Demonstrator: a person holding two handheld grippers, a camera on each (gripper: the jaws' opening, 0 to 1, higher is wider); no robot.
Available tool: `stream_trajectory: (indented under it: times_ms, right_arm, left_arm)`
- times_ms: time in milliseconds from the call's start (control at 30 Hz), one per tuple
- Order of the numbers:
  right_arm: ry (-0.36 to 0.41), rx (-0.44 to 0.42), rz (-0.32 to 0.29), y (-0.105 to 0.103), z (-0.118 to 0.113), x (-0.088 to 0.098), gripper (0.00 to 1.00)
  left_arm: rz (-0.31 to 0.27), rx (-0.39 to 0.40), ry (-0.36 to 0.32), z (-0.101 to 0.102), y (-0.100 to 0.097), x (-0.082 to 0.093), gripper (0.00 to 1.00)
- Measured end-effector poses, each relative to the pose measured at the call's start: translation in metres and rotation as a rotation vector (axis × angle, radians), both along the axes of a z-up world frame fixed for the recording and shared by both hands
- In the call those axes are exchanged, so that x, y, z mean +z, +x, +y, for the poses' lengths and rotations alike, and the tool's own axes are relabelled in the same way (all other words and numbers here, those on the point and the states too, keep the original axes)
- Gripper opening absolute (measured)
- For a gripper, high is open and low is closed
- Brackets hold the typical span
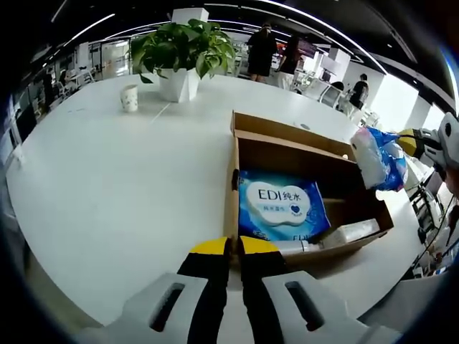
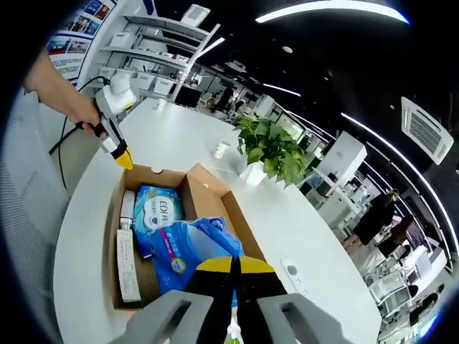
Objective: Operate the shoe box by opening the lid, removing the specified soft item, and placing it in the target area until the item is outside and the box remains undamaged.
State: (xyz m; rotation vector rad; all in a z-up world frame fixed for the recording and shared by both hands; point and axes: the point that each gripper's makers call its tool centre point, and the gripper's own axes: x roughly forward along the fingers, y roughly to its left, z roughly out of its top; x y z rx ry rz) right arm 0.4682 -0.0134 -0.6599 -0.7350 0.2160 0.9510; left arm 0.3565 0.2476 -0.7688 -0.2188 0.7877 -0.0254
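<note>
The brown shoe box (image 1: 313,145) lies open on the white table (image 1: 107,186), its lid folded back on the far side. Inside lie a blue EDI wipes pack (image 1: 282,206) and a white tube (image 1: 349,233). My left gripper (image 1: 234,247) is shut at the box's near corner, with the side wall running in between its jaws. In the right gripper view it appears as the left gripper (image 2: 122,158), held by a hand at the shoe box (image 2: 208,197) corner. My right gripper (image 2: 234,266) is shut on a soft blue and white pack (image 2: 188,252), held above the box; the same pack (image 1: 379,159) hangs at the box's right.
A potted plant (image 1: 185,50) and a paper cup (image 1: 129,97) stand at the table's far side. People stand beyond the table among desks. A grey chair (image 2: 29,215) sits by the table edge near the hand. A white remote-like object (image 2: 292,271) lies right of the box.
</note>
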Motion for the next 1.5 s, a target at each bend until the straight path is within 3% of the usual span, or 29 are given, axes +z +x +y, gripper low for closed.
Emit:
stream_trajectory:
  times_ms: [533, 1500]
  right_arm:
    - [0.028, -0.053, -0.002, 0.005, -0.040, 0.008, 0.00]
    - [0.039, -0.142, -0.008, 0.015, -0.117, 0.005, 0.00]
  left_arm:
    - [-0.002, 0.005, 0.000, 0.000, -0.001, 0.000, 0.02]
    - [0.005, -0.004, 0.004, -0.001, 0.000, 0.000, 0.03]
